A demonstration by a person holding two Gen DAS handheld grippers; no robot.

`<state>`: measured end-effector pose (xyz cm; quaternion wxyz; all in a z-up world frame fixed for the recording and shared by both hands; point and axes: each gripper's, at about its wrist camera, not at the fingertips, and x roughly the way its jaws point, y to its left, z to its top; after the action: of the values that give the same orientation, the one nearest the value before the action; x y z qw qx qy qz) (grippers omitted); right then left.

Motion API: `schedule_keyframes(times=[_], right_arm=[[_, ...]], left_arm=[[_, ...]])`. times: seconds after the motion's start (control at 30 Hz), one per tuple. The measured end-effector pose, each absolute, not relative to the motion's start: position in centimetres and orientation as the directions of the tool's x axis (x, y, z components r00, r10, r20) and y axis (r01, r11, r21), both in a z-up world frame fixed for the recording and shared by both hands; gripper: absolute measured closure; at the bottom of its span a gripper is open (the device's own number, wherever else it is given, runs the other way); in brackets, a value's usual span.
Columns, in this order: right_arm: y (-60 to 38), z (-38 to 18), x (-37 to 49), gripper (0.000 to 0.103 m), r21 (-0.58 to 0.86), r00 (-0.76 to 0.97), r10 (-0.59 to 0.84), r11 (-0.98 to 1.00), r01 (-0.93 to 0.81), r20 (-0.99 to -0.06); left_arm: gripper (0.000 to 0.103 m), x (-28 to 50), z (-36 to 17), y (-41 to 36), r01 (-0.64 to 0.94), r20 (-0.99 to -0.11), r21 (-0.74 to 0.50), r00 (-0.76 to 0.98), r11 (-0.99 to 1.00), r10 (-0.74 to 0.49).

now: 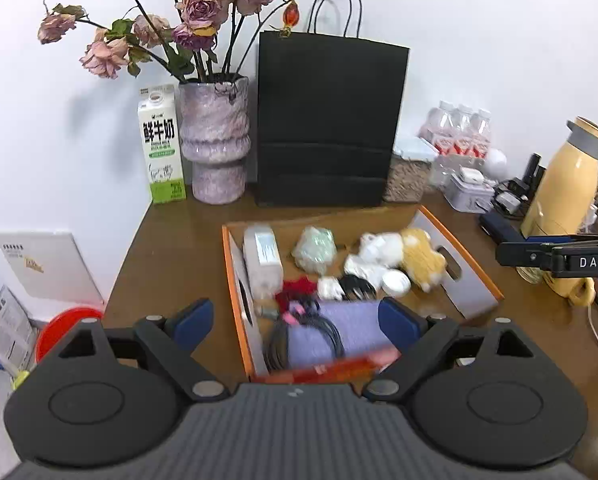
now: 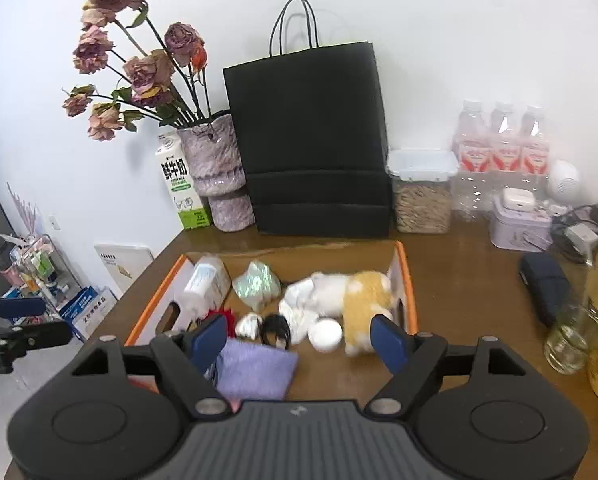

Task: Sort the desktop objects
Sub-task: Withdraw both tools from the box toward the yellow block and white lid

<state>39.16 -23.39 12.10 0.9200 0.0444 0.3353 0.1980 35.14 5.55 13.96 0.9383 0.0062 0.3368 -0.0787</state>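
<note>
An open box with an orange rim lies on the brown desk. In it are a white bottle, a crumpled green wrapper, a yellow-and-white plush toy, a white round jar, a black hair clip, a purple cloth, a black cable and a blurred orange-red packet. My left gripper hangs open above the box's near end with nothing between its fingers. My right gripper is open too, above the cloth and the plush, and grips nothing.
Along the wall stand a milk carton, a vase of dried roses, a black paper bag, a seed container and water bottles. At the right are a yellow thermos, a glass jar and a dark case.
</note>
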Motion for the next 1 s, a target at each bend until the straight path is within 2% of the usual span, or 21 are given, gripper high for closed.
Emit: schedule_keyframes(times=[0.07, 0.13, 0.43, 0.57, 0.67, 0.73, 0.8, 1.0], right_arm=[[-24.1, 12.2, 37.5, 0.024, 0.218, 0.689, 0.403, 0.913, -0.343, -0.602], [-24.6, 12.1, 35.8, 0.024, 0.21, 0.687, 0.405, 0.912, -0.353, -0.603], [-25.3, 11.4, 26.2, 0.02, 0.226, 0.68, 0.484, 0.871, -0.437, -0.551], [-25.9, 10.2, 21.1, 0.015, 0.221, 0.708, 0.495, 0.866, -0.449, -0.504], [-26.5, 8.5, 17.1, 0.015, 0.158, 0.761, 0.476, 0.876, -0.456, -0.441], [-26.5, 7.2, 14.0, 0.015, 0.045, 0.822, 0.426, 0.895, -0.443, -0.378], [-26.6, 6.0, 11.7, 0.015, -0.016, 0.844, 0.404, 0.899, -0.437, -0.353], [-28.2, 2.2, 7.6, 0.015, 0.182, 0.805, 0.458, 0.889, -0.42, -0.377]], left_arm=[[0.01, 33.2, 14.0, 5.4, 0.133, -0.628, -0.051, 0.767, 0.99, -0.135], [0.003, 30.8, 13.8, 5.2, 0.117, -0.604, -0.045, 0.787, 0.992, -0.121], [0.001, 22.1, 12.4, 3.7, 0.126, -0.558, -0.059, 0.818, 0.99, -0.138], [0.0, 18.4, 11.2, 2.9, 0.146, -0.508, -0.013, 0.851, 0.989, -0.132], [0.0, 15.0, 8.9, 2.8, 0.149, -0.48, -0.001, 0.867, 0.989, -0.131], [0.0, 12.6, 7.3, 2.9, 0.144, -0.461, 0.017, 0.879, 0.989, -0.12], [0.0, 10.7, 6.1, 3.1, 0.131, -0.453, 0.024, 0.885, 0.991, -0.107], [0.0, 5.3, 2.6, 3.2, 0.026, -0.364, -0.052, 0.93, 0.998, -0.044]])
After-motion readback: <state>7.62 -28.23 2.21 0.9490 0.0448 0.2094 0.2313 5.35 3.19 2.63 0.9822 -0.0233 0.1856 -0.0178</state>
